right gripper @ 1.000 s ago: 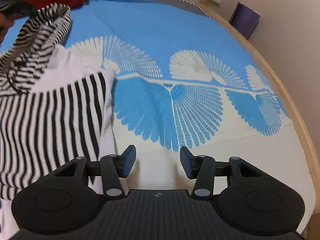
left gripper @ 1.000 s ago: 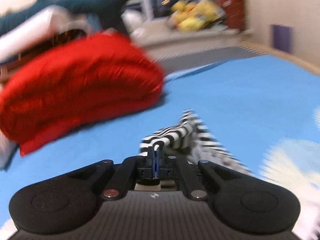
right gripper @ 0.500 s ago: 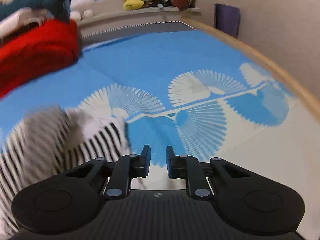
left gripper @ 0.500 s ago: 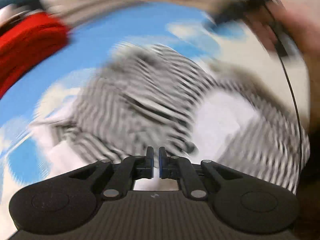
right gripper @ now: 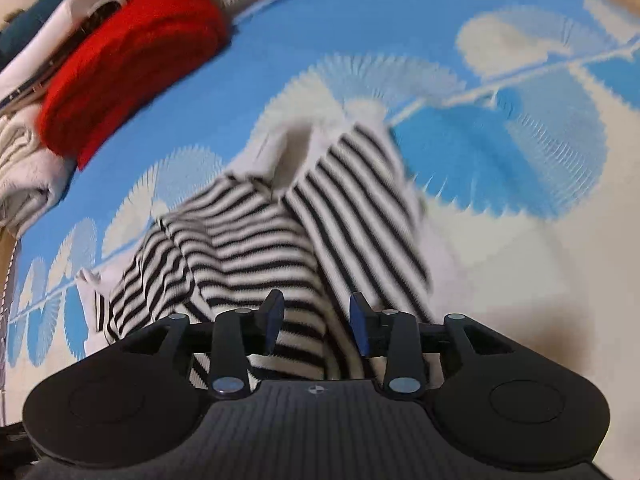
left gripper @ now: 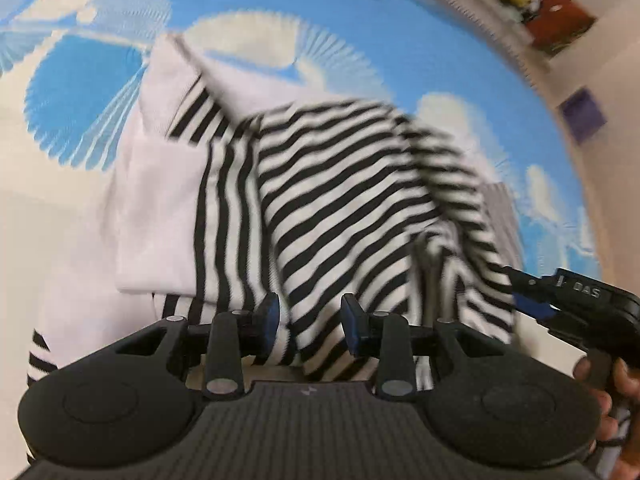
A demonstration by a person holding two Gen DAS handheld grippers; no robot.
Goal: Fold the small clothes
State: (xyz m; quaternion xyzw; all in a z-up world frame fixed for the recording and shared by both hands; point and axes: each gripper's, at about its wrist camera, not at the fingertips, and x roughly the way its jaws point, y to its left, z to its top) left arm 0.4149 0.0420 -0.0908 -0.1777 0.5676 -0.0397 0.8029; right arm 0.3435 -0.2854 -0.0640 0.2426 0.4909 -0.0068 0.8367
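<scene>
The blue-and-white patterned bed cover (right gripper: 500, 152) is carrying the striped garment (left gripper: 344, 200), which is lying rumpled and partly doubled over. Both tools are hanging over its near edge with jaws apart, gripping nothing: the left hand-held gripper (left gripper: 308, 322) and the right hand-held gripper (right gripper: 316, 322). A fold seems half-made, though blur is obscuring the layers; next, each is needing a hem corner.

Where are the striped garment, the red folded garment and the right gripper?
striped garment (left gripper: 340, 200), left wrist view, middle of the striped panel.
red folded garment (right gripper: 132, 64), right wrist view, top face.
right gripper (right gripper: 316, 322), right wrist view, midway between its fingertips.
</scene>
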